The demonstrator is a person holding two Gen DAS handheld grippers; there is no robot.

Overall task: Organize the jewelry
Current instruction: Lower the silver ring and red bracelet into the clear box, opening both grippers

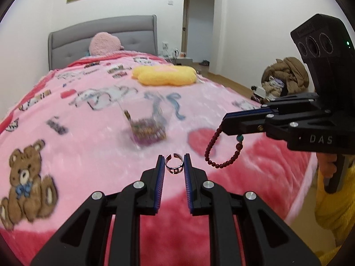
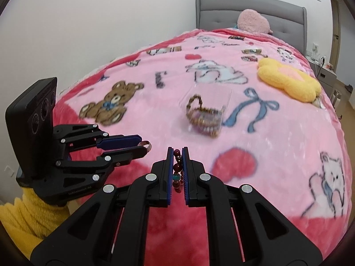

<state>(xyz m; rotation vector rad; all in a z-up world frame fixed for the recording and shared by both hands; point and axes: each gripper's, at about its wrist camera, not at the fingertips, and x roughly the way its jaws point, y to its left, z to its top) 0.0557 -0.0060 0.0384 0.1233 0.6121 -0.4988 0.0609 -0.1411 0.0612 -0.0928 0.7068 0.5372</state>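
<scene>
The left gripper (image 1: 174, 163) pinches an open-banded silver metal ring (image 1: 173, 164) between its jaw tips, above the pink cartoon-print blanket (image 1: 93, 119) on the bed. The right gripper (image 2: 177, 155) is clamped on a dark red beaded bracelet (image 1: 219, 153), most of its loop dangling free. The clear box of jewelry (image 2: 206, 119) sits well ahead on the blanket. The ring is held only at the tips, so a jolt could flick it into the plush pile; the swinging bracelet might snag on the box rim.
</scene>
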